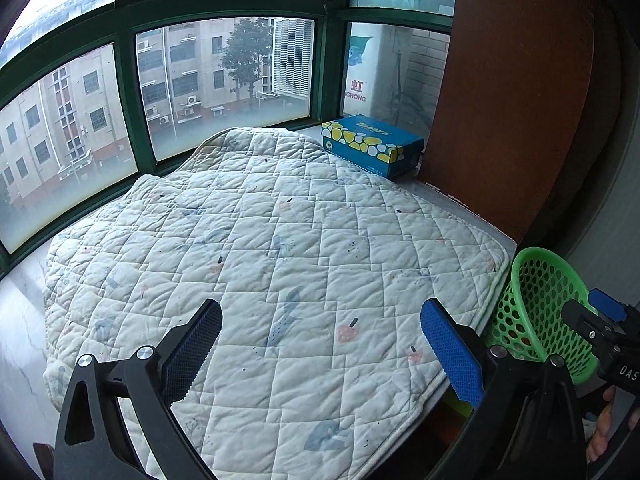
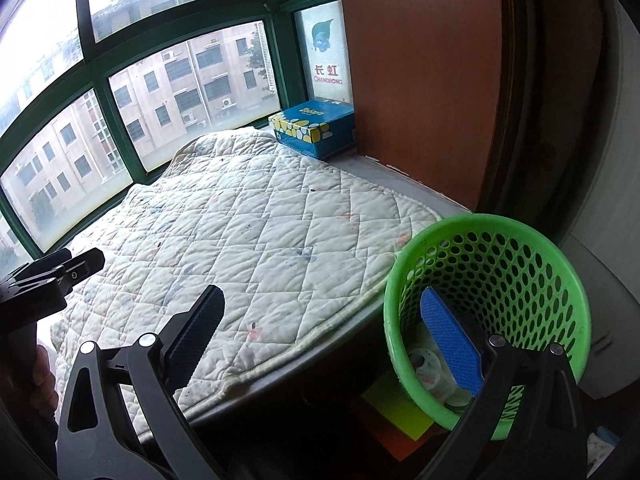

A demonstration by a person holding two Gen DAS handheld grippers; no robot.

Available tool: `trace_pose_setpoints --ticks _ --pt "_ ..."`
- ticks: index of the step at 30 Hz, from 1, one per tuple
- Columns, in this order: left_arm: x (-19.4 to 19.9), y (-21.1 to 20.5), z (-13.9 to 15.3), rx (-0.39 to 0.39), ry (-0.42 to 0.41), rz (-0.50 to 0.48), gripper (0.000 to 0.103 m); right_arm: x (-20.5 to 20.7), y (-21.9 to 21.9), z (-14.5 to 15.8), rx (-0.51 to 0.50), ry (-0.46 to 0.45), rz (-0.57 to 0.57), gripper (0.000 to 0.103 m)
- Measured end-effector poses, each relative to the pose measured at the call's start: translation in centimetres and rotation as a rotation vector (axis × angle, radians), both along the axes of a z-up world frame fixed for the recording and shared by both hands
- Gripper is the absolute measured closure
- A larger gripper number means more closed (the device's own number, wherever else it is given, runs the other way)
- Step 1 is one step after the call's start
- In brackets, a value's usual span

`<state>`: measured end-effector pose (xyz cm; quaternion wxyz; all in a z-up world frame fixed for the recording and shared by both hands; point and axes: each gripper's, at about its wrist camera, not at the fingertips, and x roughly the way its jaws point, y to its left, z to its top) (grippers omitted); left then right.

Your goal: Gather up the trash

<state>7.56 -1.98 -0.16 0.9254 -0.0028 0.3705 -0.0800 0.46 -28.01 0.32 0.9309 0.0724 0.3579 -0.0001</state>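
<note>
In the green basket (image 2: 520, 264) pale trash already lies; the quilt (image 1: 256, 248) looks clear, both the left gripper (image 1: 320, 344) and right gripper (image 2: 324, 332) gape empty.

window ledge (image 1: 24, 320) — quilted mat (image 1: 260, 264), tissue box (image 1: 372, 144)

quilt (image 1: 260, 248): soft stitched cloth, matt
basket (image 2: 500, 264): perforated green plastic, slightly glossy
tissue box (image 1: 372, 144): printed cardboard
side panel (image 1: 512, 100): smooth brown wood
</note>
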Motion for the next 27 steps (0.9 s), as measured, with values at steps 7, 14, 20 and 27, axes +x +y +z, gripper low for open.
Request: trace_pose_setpoints --ticks 7,14,20,27 --pt "-0.1 0.0 -0.1 -0.003 0.003 0.006 0.007 -0.1 0.8 -0.3 -0.011 0.008 0.012 0.006" --pt "-0.2 0.0 0.0 0.001 -0.003 0.019 0.007 -0.3 0.9 -0.4 -0.013 0.006 0.002 0.006" --pt "-0.2 0.0 -0.1 0.000 -0.003 0.019 0.007 -0.5 1.1 -0.4 -0.013 0.006 -0.001 0.006" --pt "-0.2 -0.1 -0.1 0.001 -0.005 0.021 0.007 -0.6 1.3 -0.5 -0.015 0.013 -0.003 0.005"
